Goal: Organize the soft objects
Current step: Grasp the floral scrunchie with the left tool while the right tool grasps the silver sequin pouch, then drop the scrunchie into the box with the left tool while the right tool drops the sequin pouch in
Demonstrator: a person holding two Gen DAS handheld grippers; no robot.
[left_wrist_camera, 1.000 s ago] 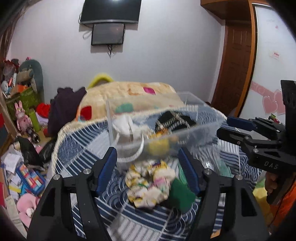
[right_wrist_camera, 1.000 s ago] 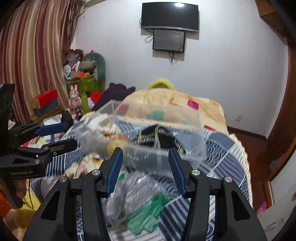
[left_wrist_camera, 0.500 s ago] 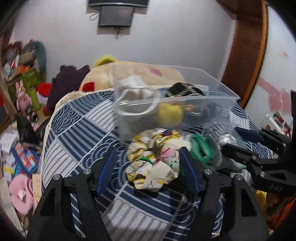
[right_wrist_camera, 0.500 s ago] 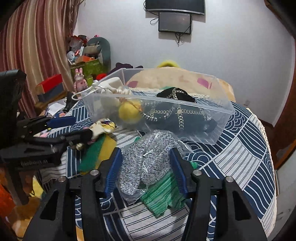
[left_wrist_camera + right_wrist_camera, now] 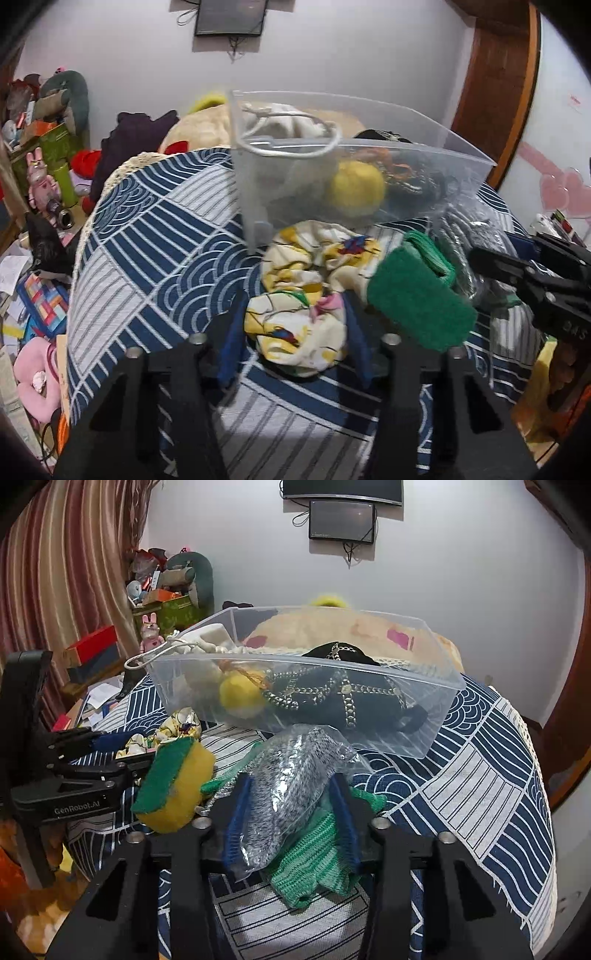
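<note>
Ahead of you, on the far wall, hangs a dark screen with loose cables beneath it. To your left, a striped curtain falls beside a heap of stuffed toys on green boxes, with a pink rabbit figure just in front. A red box sits nearer. Papers and a pink plush litter the floor on the left. On your right stands a wooden door frame.

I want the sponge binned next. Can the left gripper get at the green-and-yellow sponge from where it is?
Probably not yet: the left gripper has its fingers either side of the floral scrunchie. The sponge lies uncovered just to its right, against the scrunchie.
</note>
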